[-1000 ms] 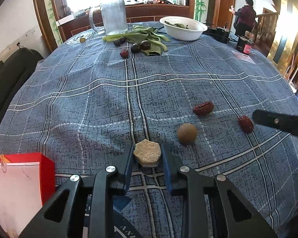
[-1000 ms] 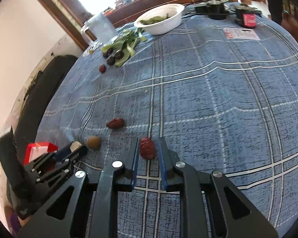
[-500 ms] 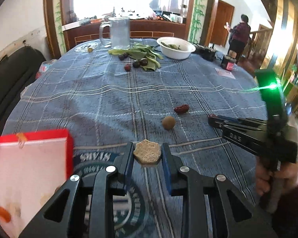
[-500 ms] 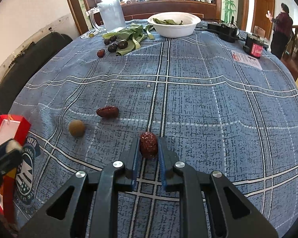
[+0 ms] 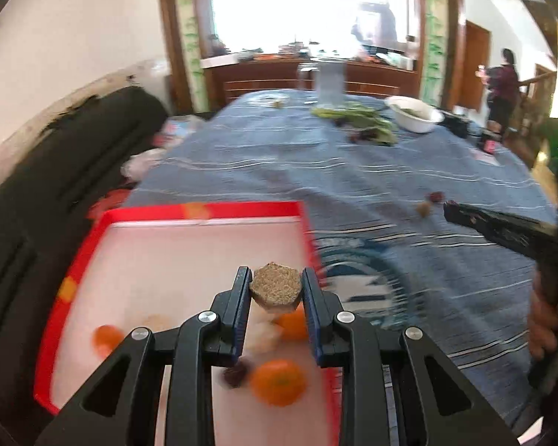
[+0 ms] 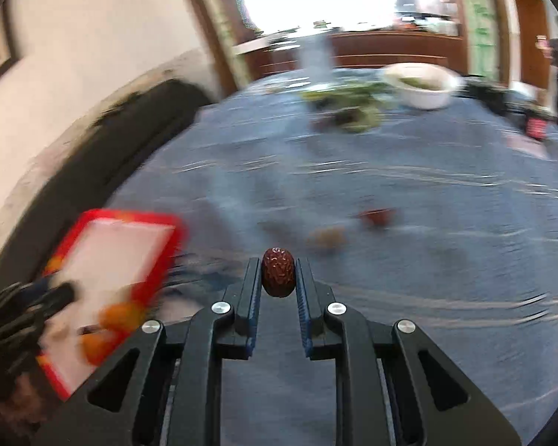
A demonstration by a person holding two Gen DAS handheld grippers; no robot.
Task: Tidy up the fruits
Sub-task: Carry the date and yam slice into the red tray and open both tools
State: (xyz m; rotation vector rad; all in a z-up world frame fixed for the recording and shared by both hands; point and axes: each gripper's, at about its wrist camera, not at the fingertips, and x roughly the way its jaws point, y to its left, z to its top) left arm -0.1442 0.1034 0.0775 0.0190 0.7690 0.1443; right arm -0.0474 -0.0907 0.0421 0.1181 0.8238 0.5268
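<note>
The left claw [image 5: 276,290] squeezes a brown six-sided cake [image 5: 276,288] above the red box [image 5: 204,210]. The right claw [image 6: 278,275] pinches a red date [image 6: 278,272].

Left tongs [image 5: 276,290] and right tongs [image 6: 278,274] each clamped on something

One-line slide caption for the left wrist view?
Left hand-held gripper holds a tan hexagonal cake above the red-rimmed white tray holding orange tangerines.
</note>
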